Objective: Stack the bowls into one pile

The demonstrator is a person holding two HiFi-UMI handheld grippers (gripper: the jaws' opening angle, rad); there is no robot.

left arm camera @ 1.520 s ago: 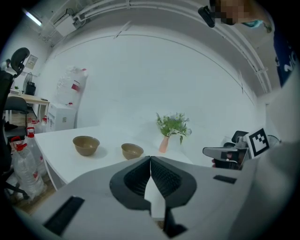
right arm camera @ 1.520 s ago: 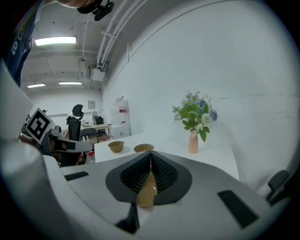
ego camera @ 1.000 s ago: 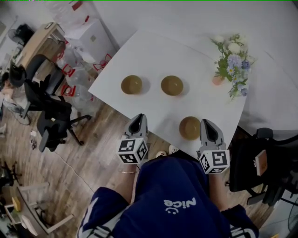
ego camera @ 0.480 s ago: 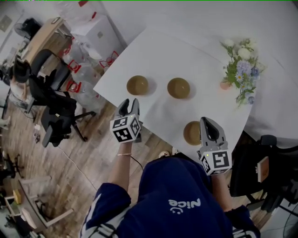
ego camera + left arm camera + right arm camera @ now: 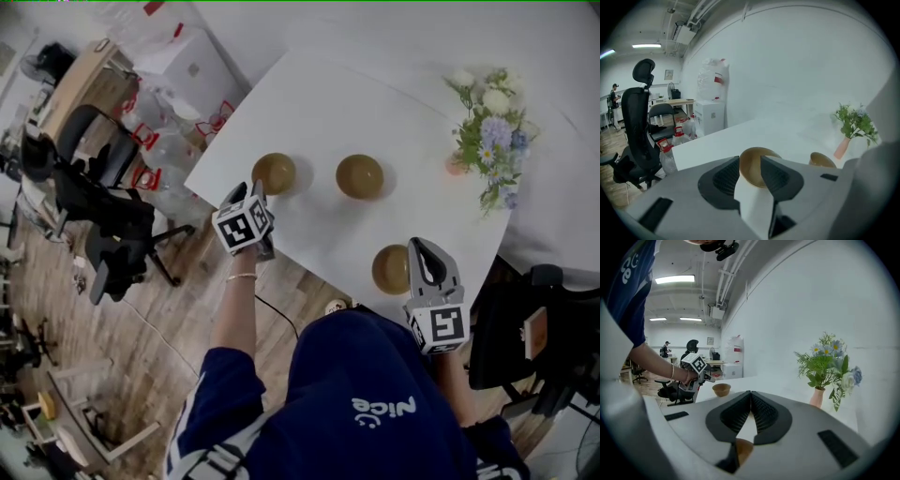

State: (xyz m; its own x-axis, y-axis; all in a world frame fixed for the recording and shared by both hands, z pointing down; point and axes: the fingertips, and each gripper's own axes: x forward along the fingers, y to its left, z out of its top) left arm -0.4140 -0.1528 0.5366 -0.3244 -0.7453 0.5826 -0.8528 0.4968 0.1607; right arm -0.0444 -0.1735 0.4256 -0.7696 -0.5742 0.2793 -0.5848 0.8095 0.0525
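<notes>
Three brown bowls sit apart on the white tabletop (image 5: 328,103), none stacked; the left bowl (image 5: 274,172) lies near the tabletop's left edge, straight ahead of the left tool (image 5: 255,193), whose tips are just beside its near rim; the left tool's jaws have just been opening and stand spread, pads pressing on nothing; in the left gripper view the bowl fills the gap beyond the tips, lower part hidden behind the jaws, so cannot tell if the rim is already between the pads; the middle bowl (image 5: 360,175) sits to the right of the left one, well apart from both tools, and in the left gripper view only its top shows over the tool body; the near bowl (image 5: 389,269) sits at the tabletop's front edge, just beside the right tool (image 5: 422,246), which covers the bowl's right edge in the head view; the right tool's jaws are pressed together, nothing pinched; the right gripper view shows only a brown sliver of that bowl below the jaws; a flower vase (image 5: 454,167) stands at the far right of the tabletop.
</notes>
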